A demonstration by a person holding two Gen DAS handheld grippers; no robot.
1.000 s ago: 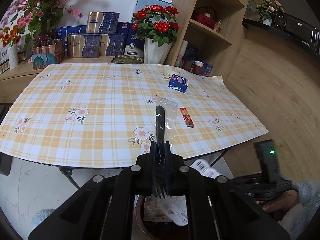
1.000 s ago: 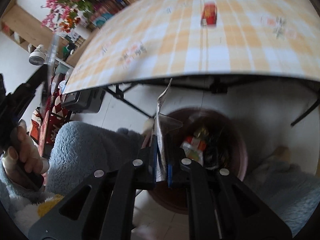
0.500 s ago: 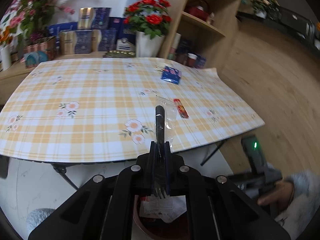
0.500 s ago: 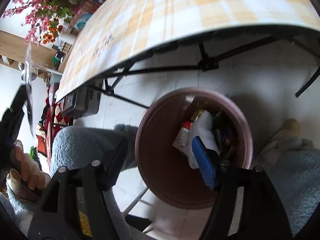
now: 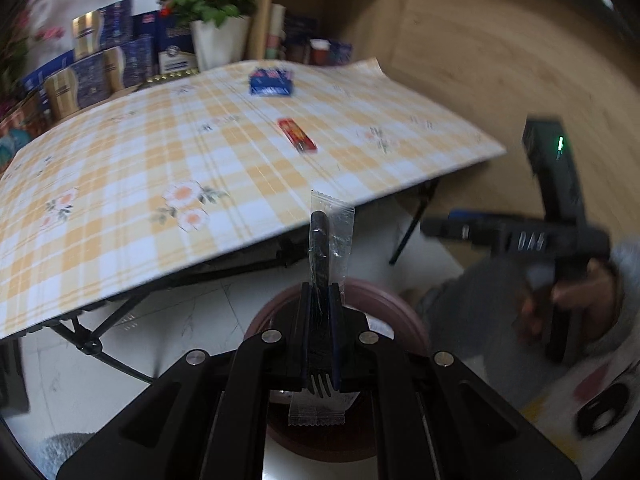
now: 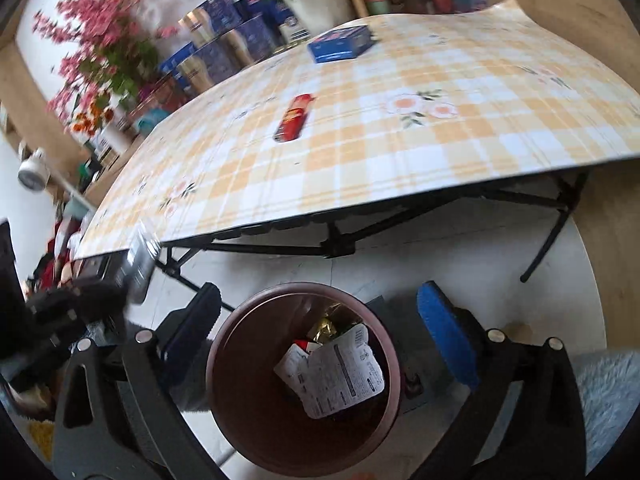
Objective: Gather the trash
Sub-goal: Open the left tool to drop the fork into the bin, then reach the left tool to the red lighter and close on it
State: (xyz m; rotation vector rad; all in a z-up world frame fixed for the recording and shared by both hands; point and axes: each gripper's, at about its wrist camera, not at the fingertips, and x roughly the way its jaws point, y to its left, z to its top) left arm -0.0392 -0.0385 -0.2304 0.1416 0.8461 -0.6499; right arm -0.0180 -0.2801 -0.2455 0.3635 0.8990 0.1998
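My left hand-held gripper point(image 5: 320, 304) is clamped on a black plastic fork in its clear wrapper point(image 5: 326, 240), the handle standing up at the centre of the left wrist view and the tines poking out below the jaws. Beneath it, in the lower middle of that view, sits the brown waste bin point(image 5: 394, 308) on the floor, its rim partly hidden behind my fingers. My right hand-held gripper point(image 6: 320, 320) has just been opening and now stands wide with nothing between its pads; the bin fills the lower centre of its view, with a white printed packet point(image 6: 336, 372) and a gold scrap of foil point(image 6: 326, 326) lying inside.

Two pieces of trash are still on the desk point(image 6: 440, 152): a small red packet point(image 6: 294, 118) in the upper middle of the right view and a blue box point(image 6: 342, 42) further up, near the far edge.

The risks I see from here concern the fork. Its wrapper is light and long, and the picture is smeared with motion, so if I let go while the hand is not squarely over the bin's mouth, it could catch the rim and tip out onto the floor. The film might also cling to a pad and hang there after the jaws part. My two grippers are near each other over the same bin, so they could knock together.
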